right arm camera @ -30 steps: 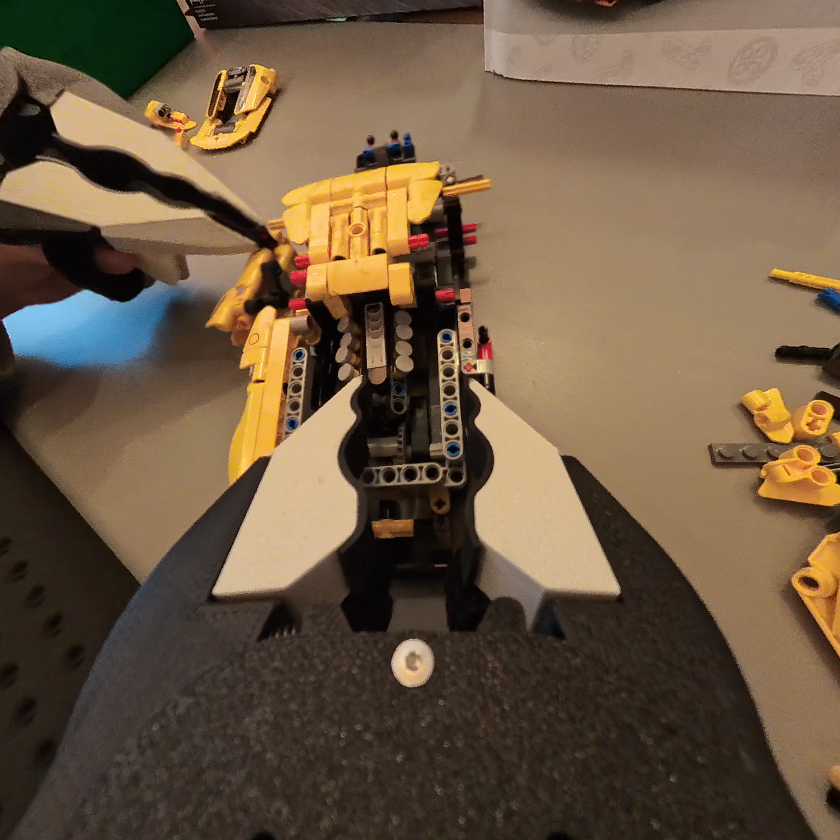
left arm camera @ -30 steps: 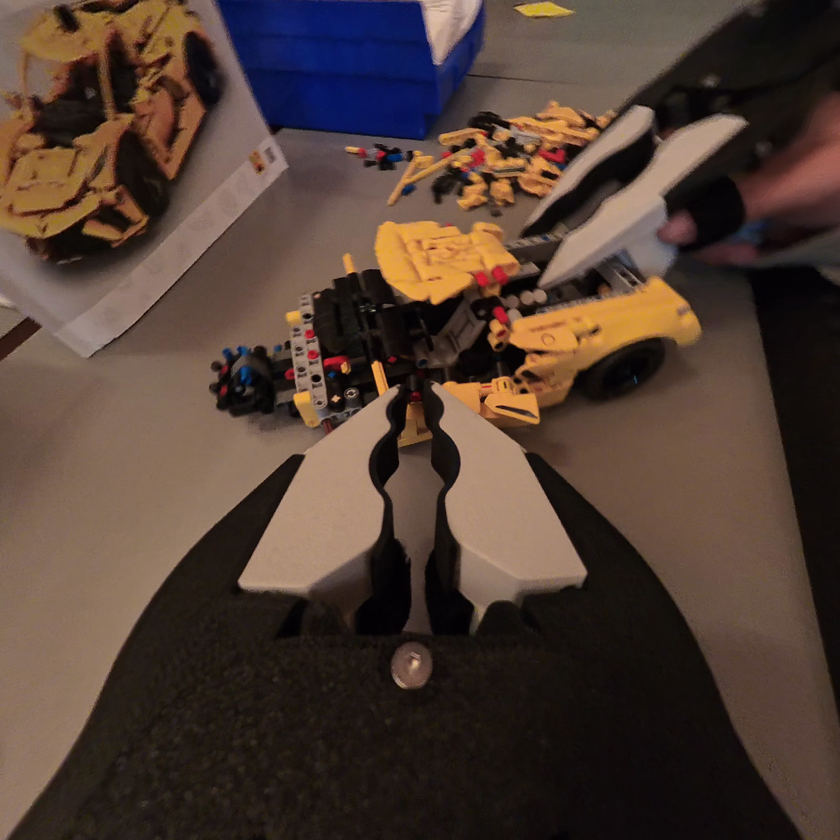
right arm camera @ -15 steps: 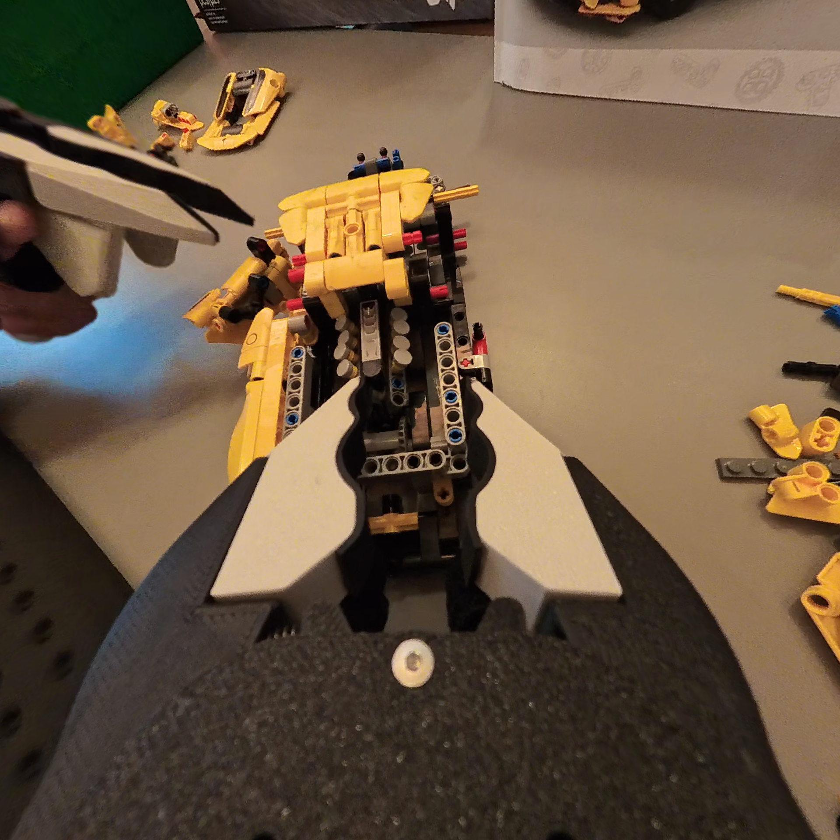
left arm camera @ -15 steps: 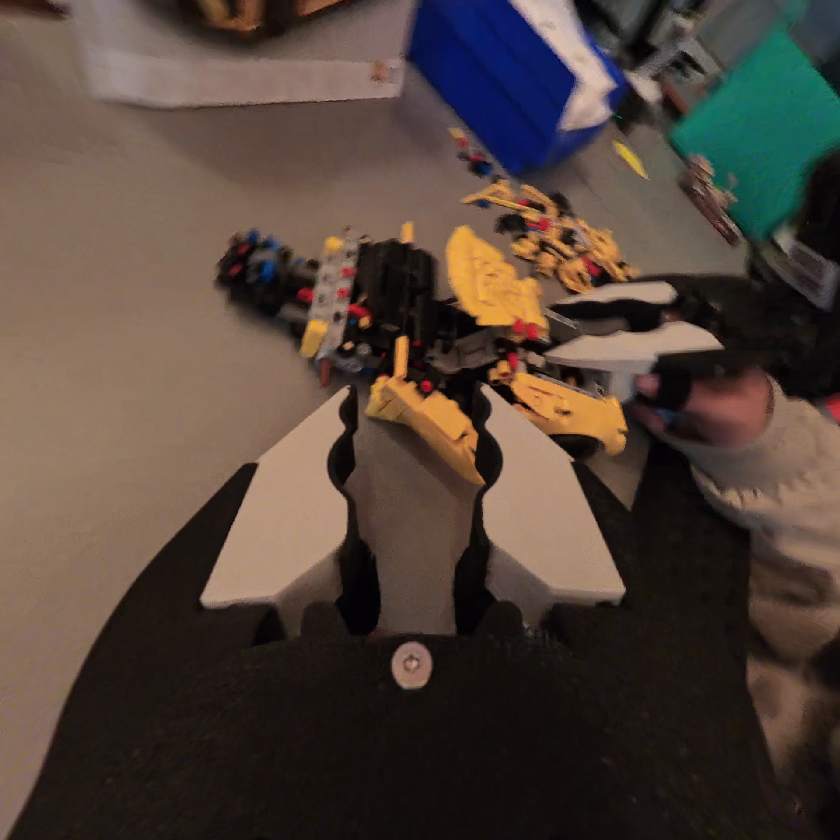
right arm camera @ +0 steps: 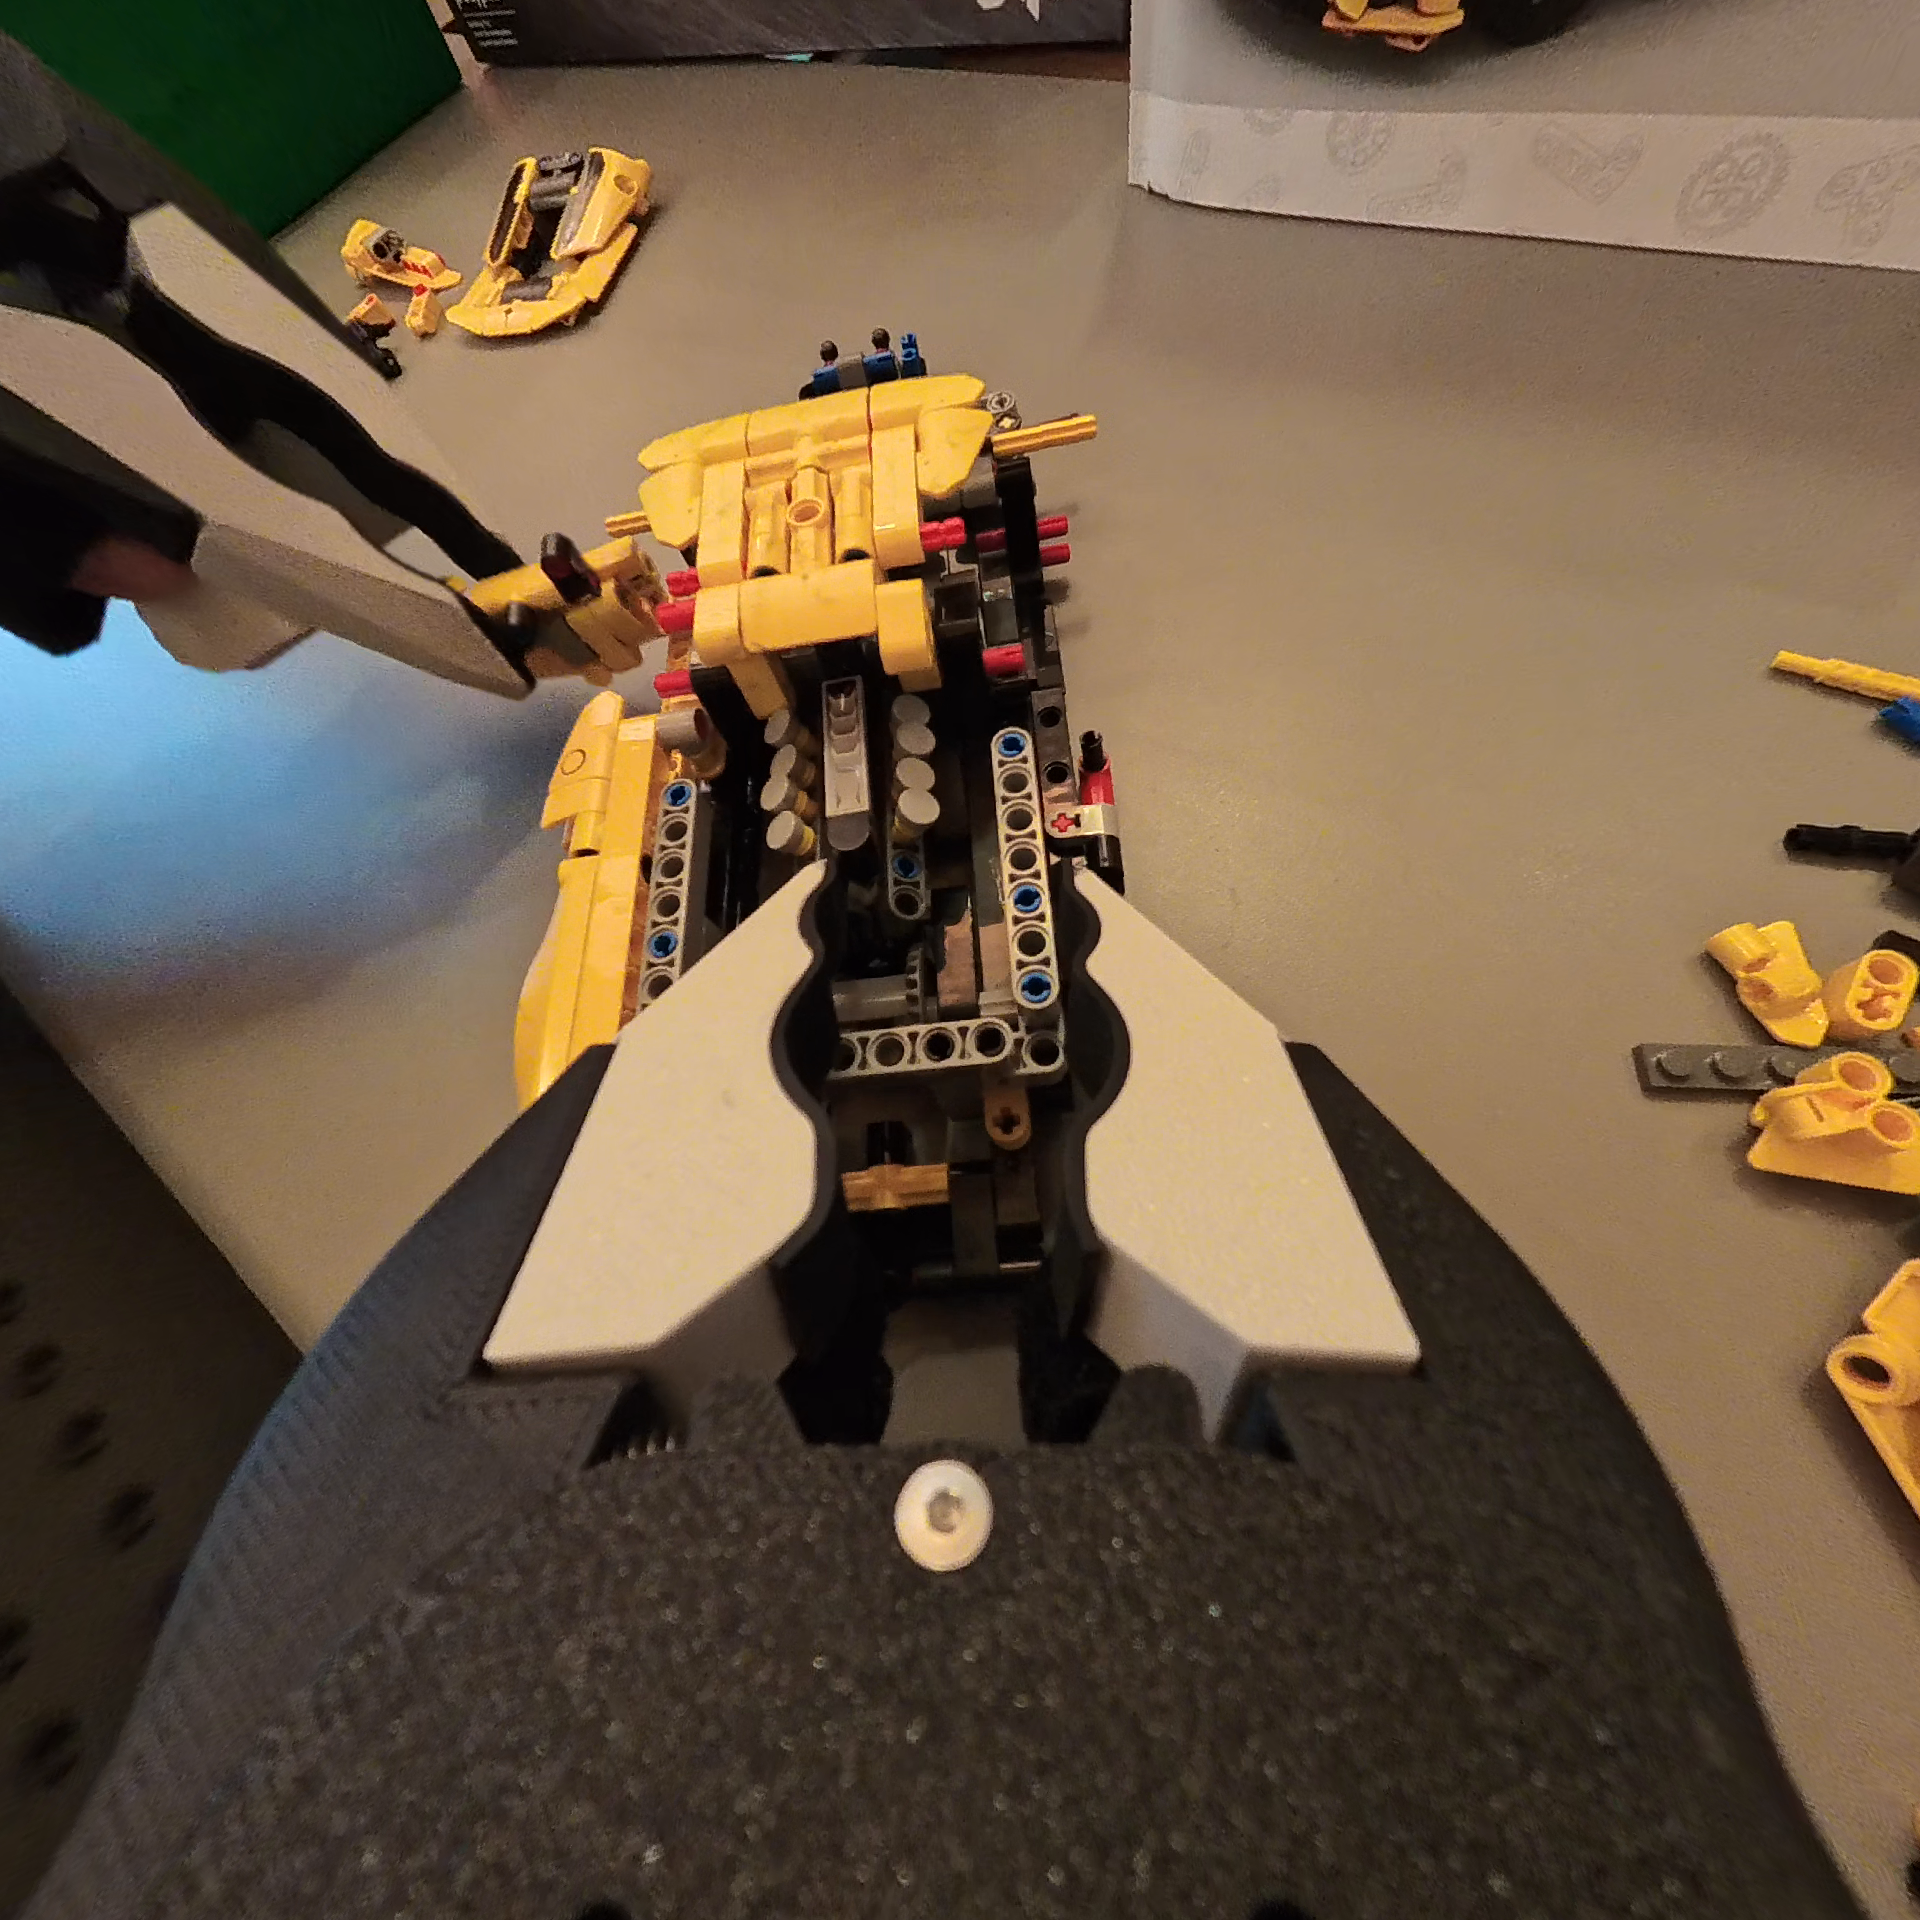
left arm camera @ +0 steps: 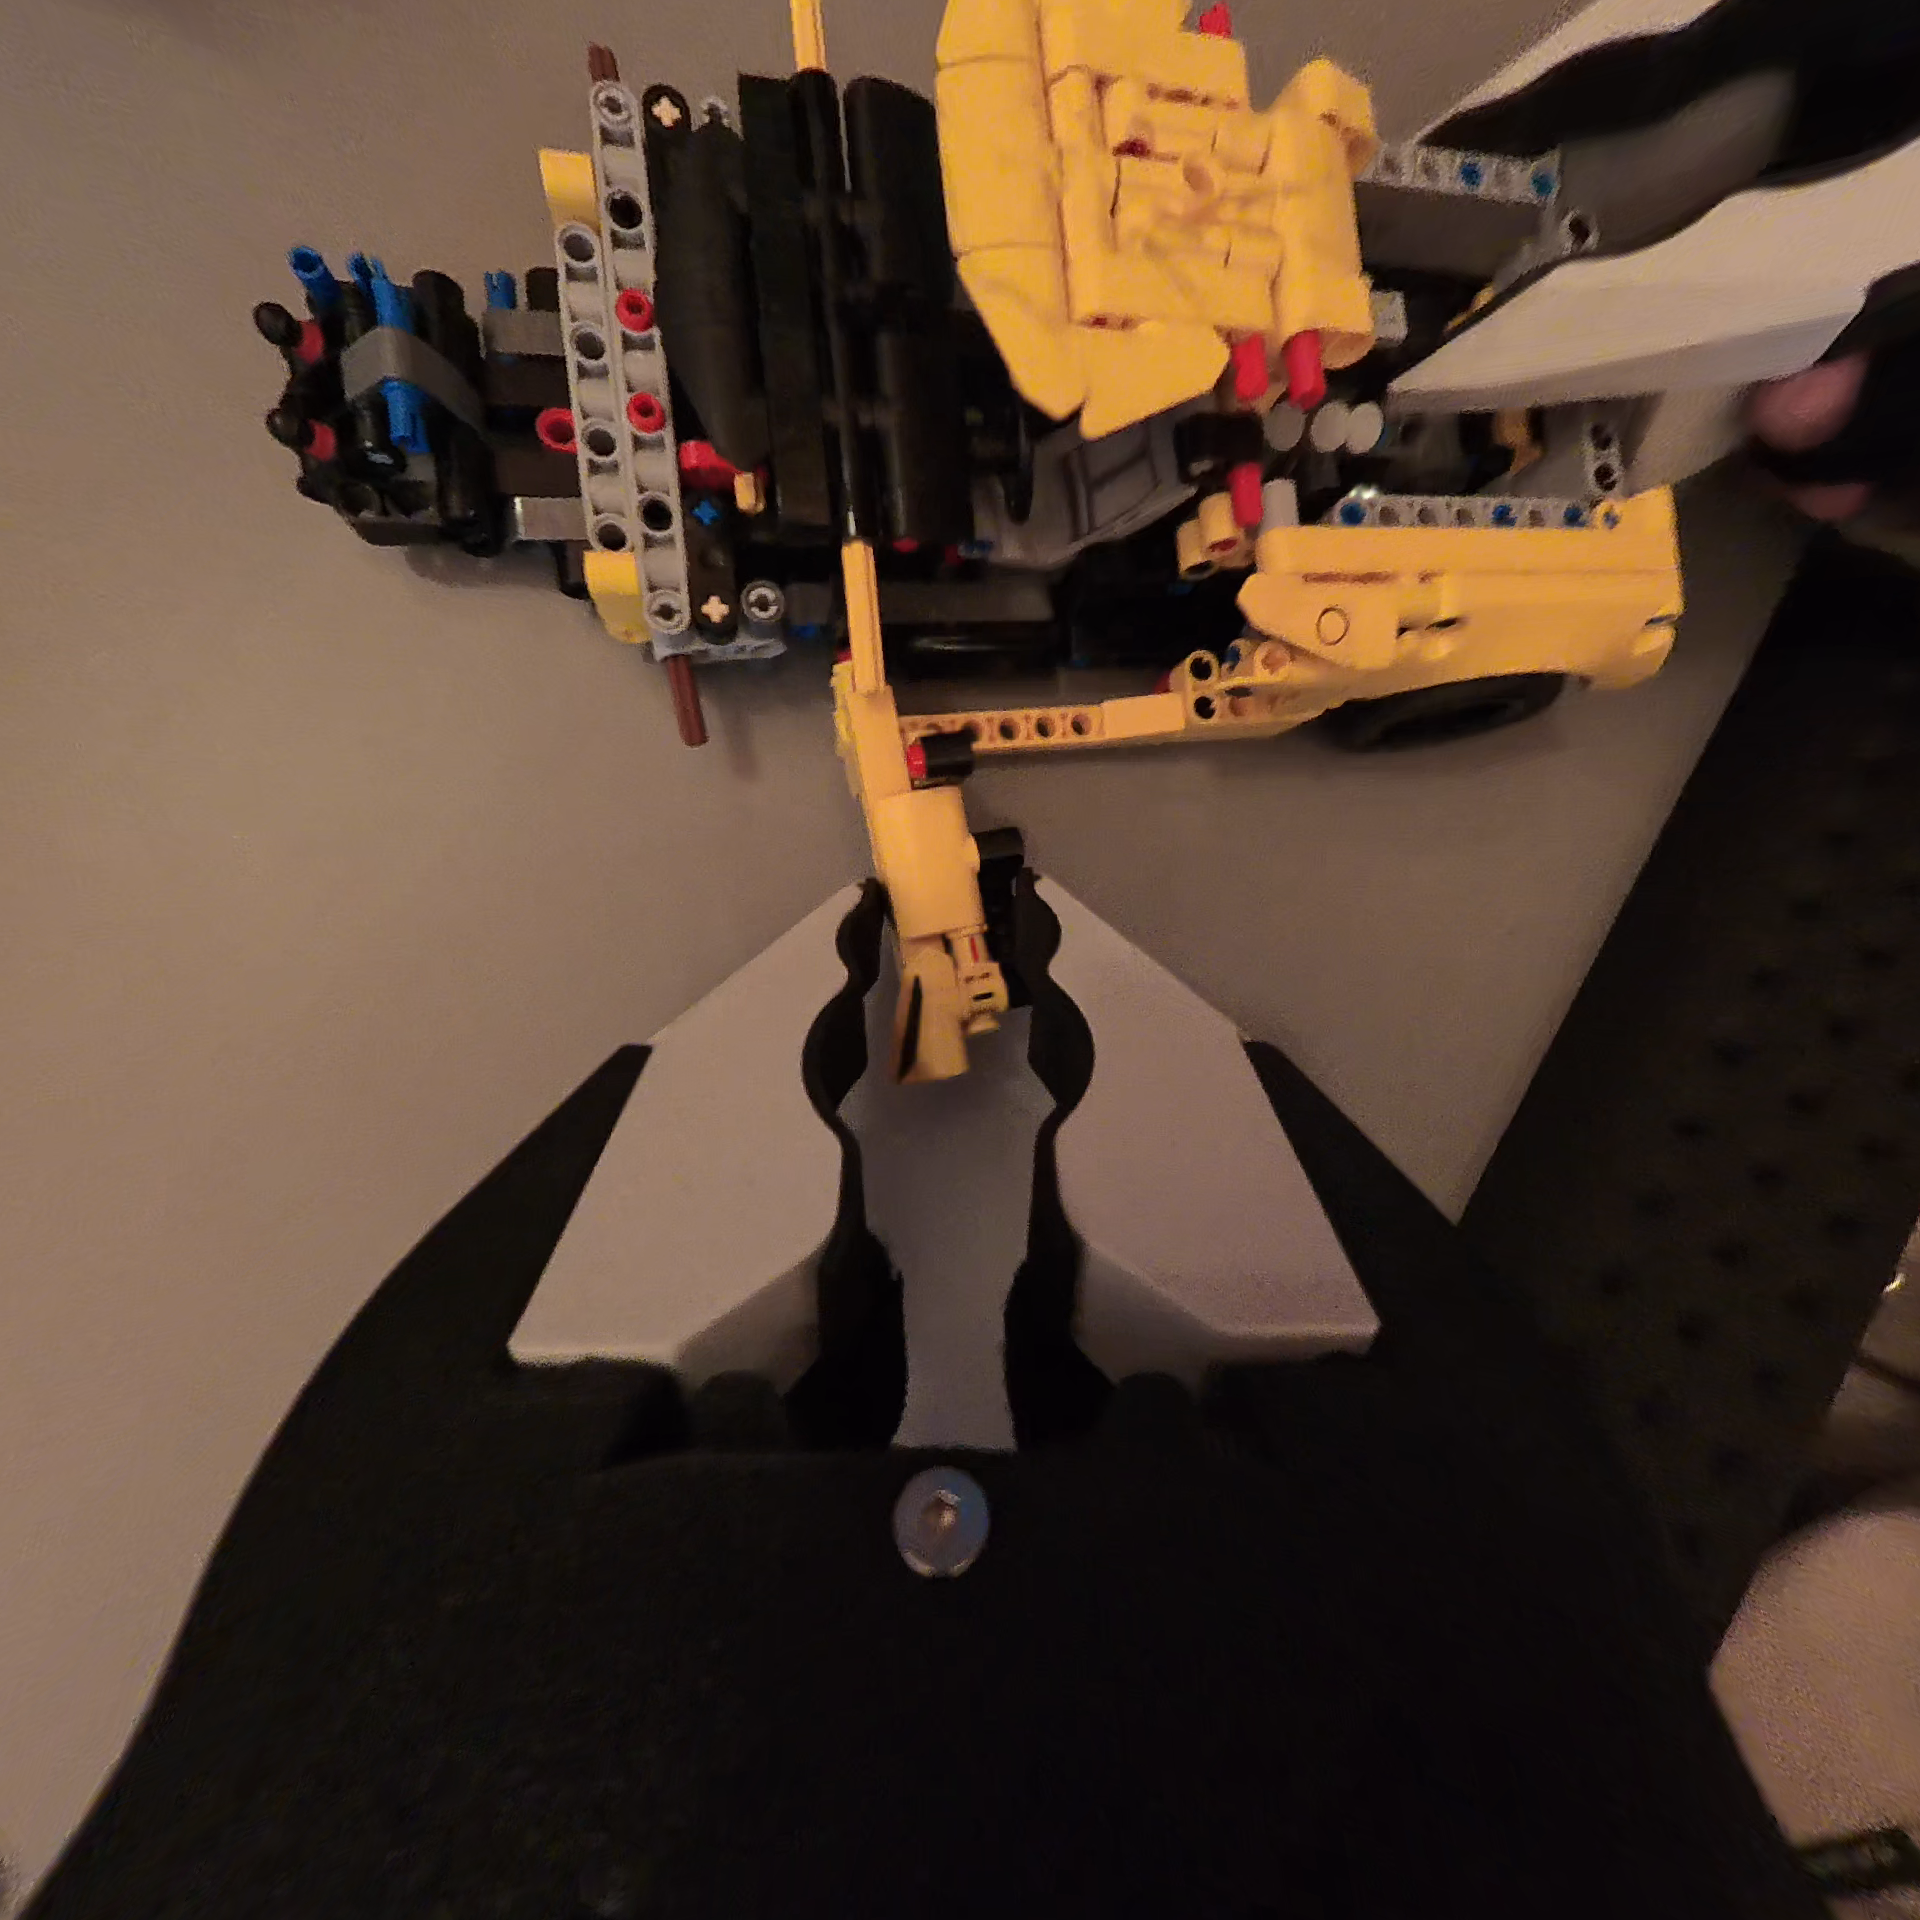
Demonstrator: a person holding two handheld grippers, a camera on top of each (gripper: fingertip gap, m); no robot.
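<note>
Since a second ago, my left gripper [left arm camera: 951, 914] has swung round to pinch the yellow door piece [left arm camera: 940, 935]. My right gripper [right arm camera: 951, 914] clamps the brick-built car's chassis [right arm camera: 935, 987]; loose yellow parts [right arm camera: 1818, 1060] lie beside it on the grey table [right arm camera: 1403, 623].

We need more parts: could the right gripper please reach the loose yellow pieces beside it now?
Probably not yet: the right gripper seems clamped on the model car; nothing blocks the yellow pieces.

From my right wrist view the toy car [right arm camera: 894, 748] sits on the table [right arm camera: 1351, 623] at 12 o'clock, its near end between my right gripper [right arm camera: 951, 914] fingers. My left gripper [right arm camera: 488, 613] meets its door piece [right arm camera: 582, 613] at 10 o'clock. Loose parts [right arm camera: 1808, 1049] lie at 3 o'clock, two small assemblies [right arm camera: 520, 249] at 11, a printed sheet [right arm camera: 1558, 177] at 1.
</note>
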